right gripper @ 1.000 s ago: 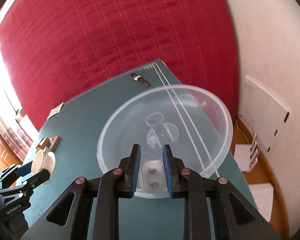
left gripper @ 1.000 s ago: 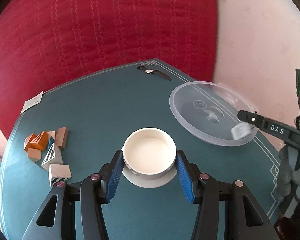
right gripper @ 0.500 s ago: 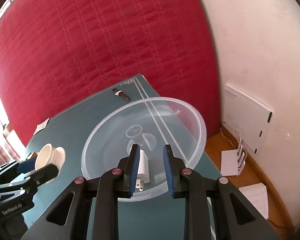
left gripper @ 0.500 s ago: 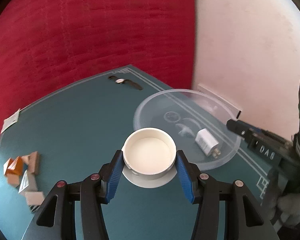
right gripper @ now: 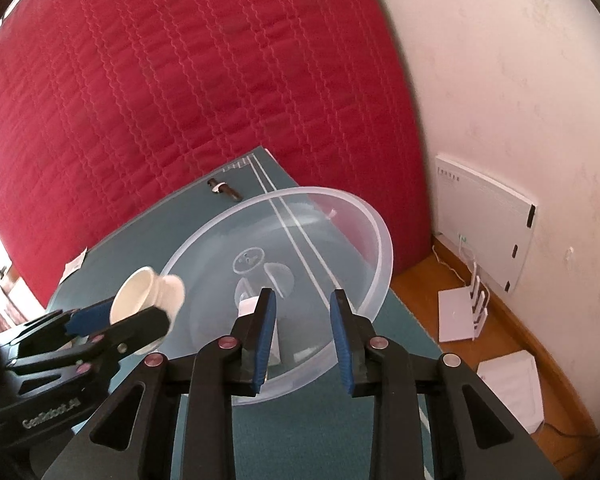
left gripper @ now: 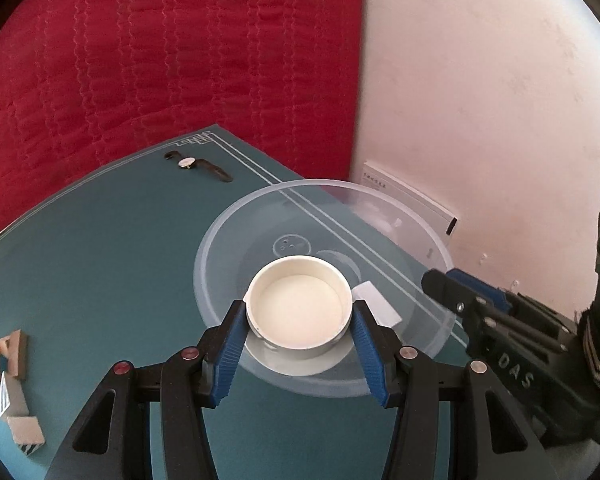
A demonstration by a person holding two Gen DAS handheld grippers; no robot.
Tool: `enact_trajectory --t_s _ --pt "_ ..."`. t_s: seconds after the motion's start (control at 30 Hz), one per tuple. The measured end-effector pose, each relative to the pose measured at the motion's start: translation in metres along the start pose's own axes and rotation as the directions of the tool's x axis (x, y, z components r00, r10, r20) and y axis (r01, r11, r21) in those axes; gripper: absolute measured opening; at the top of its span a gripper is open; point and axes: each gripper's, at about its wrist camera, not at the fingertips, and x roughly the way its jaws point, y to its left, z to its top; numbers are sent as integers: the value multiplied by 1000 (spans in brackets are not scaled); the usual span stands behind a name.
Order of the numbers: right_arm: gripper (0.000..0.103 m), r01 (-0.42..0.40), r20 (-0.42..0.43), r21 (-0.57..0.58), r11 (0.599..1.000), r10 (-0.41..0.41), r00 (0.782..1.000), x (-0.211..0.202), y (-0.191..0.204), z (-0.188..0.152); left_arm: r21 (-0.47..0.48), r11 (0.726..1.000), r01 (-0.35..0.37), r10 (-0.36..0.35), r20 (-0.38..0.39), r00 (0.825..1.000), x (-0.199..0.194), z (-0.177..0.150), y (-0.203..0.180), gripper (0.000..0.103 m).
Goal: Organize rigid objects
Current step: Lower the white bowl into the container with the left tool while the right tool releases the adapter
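Left gripper (left gripper: 300,334) clamped on the white cup (left gripper: 298,306), holding it over the near side of the clear bowl (left gripper: 220,248), centre of the left view; not dropped in yet; right gripper (right gripper: 303,338) spread wide with nothing between its fingers, low centre of the right view; white charger (left gripper: 376,304) lies inside the bowl, so I'd call that item done; wooden blocks (left gripper: 8,364) sit at lower left on the table (left gripper: 100,240), watch (left gripper: 196,165) at the upper centre far edge, both left to sort; charger mostly hidden behind cup and finger; block pile cut off at the frame edge, count unclear.
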Motion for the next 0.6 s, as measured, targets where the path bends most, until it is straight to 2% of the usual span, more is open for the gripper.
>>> enact_trajectory --t_s 0.03,0.07,0.1,0.47,0.6 --pt "30 -2 -3 0 1000 2 1000 1 0 0 -3 1000 -1 1 -5 1000 3 1 1 62" --pt "30 -4 -3 0 1000 4 1000 1 0 -1 -12 1000 -8 8 -4 1000 5 1 2 78" --pt "30 -6 -2 1 1000 6 1000 1 -1 0 -21 1000 -18 18 1 1000 6 1 5 89" --pt "30 0 5 -10 1000 0 1000 -1 0 -3 -84 992 -92 90 -26 996 2 -16 24 90" --pt "34 0 4 -30 1000 0 1000 -2 4 -6 -88 988 -127 126 -20 992 -2 -19 27 94"
